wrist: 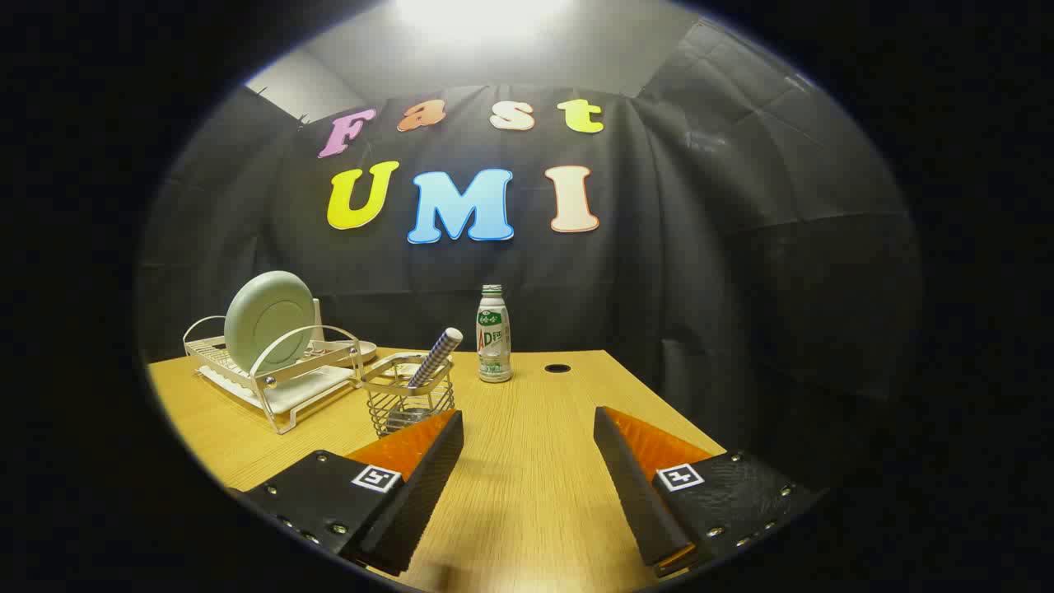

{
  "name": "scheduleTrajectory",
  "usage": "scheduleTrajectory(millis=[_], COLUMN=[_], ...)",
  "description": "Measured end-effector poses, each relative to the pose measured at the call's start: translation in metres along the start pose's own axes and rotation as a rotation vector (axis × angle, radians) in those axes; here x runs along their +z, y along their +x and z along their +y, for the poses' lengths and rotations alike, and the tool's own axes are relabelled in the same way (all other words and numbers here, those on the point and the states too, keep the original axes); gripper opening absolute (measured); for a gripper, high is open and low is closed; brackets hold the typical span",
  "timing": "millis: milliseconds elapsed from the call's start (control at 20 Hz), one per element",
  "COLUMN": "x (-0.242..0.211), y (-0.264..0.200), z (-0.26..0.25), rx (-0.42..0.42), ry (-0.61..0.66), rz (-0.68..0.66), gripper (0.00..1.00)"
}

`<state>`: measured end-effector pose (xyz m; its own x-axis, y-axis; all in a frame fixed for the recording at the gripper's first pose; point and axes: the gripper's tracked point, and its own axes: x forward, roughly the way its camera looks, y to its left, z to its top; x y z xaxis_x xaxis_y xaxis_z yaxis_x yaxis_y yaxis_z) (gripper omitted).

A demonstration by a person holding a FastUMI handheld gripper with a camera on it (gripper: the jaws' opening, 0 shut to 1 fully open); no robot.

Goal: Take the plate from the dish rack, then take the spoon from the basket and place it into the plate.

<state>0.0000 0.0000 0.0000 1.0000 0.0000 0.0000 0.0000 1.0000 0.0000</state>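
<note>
While the plate [270, 319] stood in the rack [276, 375], far left, the gripper [527, 428] hung wide and empty; the approach seemingly came next.

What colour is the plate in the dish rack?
Pale grey-green, plain, seen in the gripper view: plate upright in the rack. Tool open, holding nothing.

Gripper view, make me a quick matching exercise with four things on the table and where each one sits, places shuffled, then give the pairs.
Things:
1. plate
2. spoon
3. bottle
4. gripper

Places:
A. standing alone on the table, right of the basket
B. open above bare table, nothing between its fingers
C. upright on edge in the dish rack
D. leaning in the wire basket

Pairs: 1-C, 2-D, 3-A, 4-B
</note>
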Motion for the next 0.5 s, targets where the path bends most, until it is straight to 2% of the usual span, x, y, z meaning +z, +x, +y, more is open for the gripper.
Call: scheduleTrajectory(millis=[150,300,500], x=[-0.003,0.001,0.027], y=[0.011,0.045,0.075], z=[-0.001,-0.007,-0.032], rx=[-0.004,-0.011,-0.077], ry=[0.0,0.03,0.074], rz=[0.002,0.018,-0.042], gripper=[0.97,0.97,0.97])
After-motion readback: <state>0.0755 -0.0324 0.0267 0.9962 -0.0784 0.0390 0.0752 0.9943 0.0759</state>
